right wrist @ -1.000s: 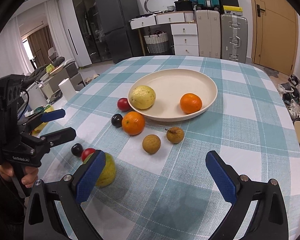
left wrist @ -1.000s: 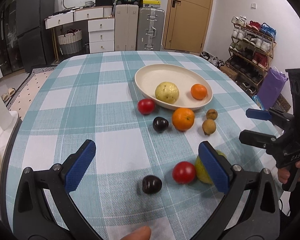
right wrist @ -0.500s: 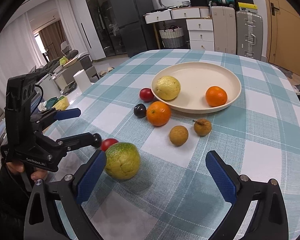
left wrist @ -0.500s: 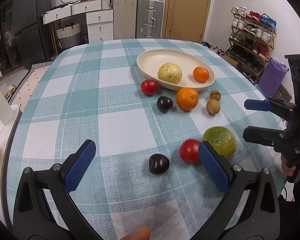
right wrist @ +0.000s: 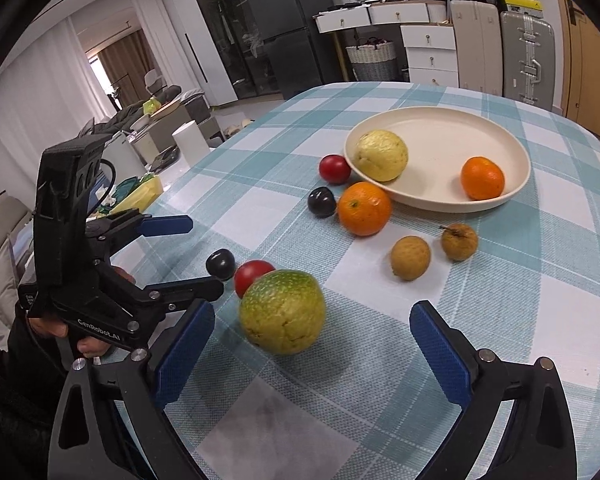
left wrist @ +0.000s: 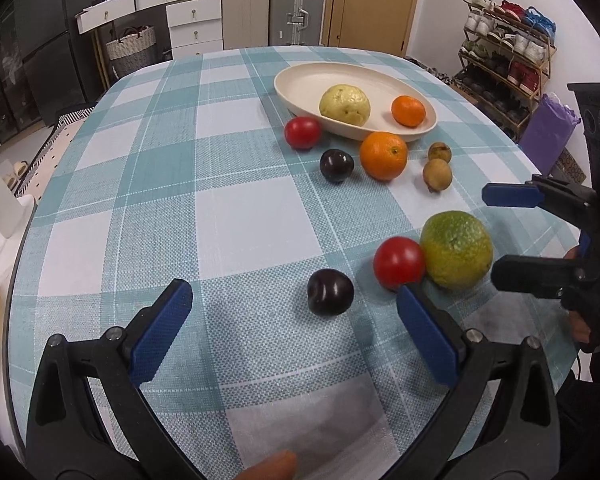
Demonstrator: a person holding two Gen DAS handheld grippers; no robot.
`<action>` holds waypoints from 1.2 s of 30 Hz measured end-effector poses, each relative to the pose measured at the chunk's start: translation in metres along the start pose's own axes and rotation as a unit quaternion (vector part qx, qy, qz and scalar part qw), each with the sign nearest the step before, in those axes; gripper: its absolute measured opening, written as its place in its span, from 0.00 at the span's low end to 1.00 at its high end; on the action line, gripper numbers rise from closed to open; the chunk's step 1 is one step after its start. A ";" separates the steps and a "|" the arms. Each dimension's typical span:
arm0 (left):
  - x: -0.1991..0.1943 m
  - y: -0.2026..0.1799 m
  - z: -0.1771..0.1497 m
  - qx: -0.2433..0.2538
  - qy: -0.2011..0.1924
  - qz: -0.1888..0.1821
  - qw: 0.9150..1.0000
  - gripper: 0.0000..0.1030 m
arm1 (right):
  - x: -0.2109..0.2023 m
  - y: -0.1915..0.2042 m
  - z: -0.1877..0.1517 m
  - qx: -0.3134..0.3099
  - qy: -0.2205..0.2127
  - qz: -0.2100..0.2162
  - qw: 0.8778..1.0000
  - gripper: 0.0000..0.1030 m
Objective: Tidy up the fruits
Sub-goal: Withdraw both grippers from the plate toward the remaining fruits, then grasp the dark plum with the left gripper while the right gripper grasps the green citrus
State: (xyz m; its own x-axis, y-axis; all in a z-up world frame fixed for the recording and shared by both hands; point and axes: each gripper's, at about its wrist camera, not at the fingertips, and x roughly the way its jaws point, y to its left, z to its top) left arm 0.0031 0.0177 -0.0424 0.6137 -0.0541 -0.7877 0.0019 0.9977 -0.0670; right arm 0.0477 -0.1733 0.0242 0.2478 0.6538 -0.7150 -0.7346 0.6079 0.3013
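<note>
Right gripper jaws apart, empty; green guava on the cloth just ahead, left of centre (red tomato touching it); left gripper also apart, aimed at dark plum; plate far right.

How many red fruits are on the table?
2. One red fruit sits just outside the cream plate, near its rim. The other red fruit lies nearer the cameras, right beside the big green fruit. None looks hidden.
</note>
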 end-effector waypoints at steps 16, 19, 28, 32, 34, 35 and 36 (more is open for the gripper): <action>0.008 -0.009 -0.002 0.022 0.012 -0.031 0.999 0.64 | 0.018 0.004 -0.005 0.001 0.023 0.032 0.999 0.70; 0.007 -0.011 -0.002 0.026 0.010 -0.041 0.999 0.54 | 0.021 0.005 -0.005 0.000 0.024 0.034 0.999 0.63; 0.004 -0.011 -0.006 0.036 0.003 -0.050 0.998 0.31 | 0.021 0.007 -0.004 -0.005 0.021 0.036 0.999 0.52; 0.003 -0.012 -0.008 0.039 -0.001 -0.054 0.998 0.23 | 0.022 0.006 -0.005 -0.003 0.022 0.040 0.999 0.52; 0.003 -0.011 -0.007 0.037 -0.003 -0.054 0.998 0.21 | 0.022 0.006 -0.006 -0.002 0.021 0.041 0.999 0.49; 0.003 -0.009 -0.007 0.033 -0.003 -0.058 0.998 0.21 | 0.022 0.006 -0.005 -0.001 0.020 0.040 0.999 0.49; 0.003 -0.008 -0.007 0.030 -0.003 -0.060 0.998 0.21 | 0.021 0.006 -0.005 -0.001 0.020 0.040 0.999 0.49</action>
State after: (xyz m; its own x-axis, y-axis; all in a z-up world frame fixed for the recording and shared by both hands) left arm -0.0004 0.0088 -0.0486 0.6109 -0.1727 -0.7727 0.1227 0.9848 -0.1231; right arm 0.0450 -0.1581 0.0075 0.1619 0.6817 -0.7135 -0.7526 0.5529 0.3575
